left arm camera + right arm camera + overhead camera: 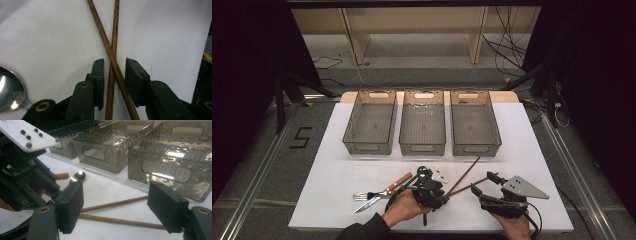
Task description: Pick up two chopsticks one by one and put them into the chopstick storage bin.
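Two crossed chopsticks (113,62) lie on the table (337,175), near the three bins (422,125). Left gripper (113,75) straddles them, pads not yet pressing. Right gripper (120,205) released, just beside them.

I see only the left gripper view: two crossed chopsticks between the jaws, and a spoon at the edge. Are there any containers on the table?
Observer: Yes, three grey baskets stand in a row at the far side; all look empty.
Operator: Where is the other gripper?
Observer: The right gripper is near the front edge, right of the chopsticks, open and holding nothing.
Operator: Is there other cutlery?
Observer: A fork and a knife lie left of the chopsticks.
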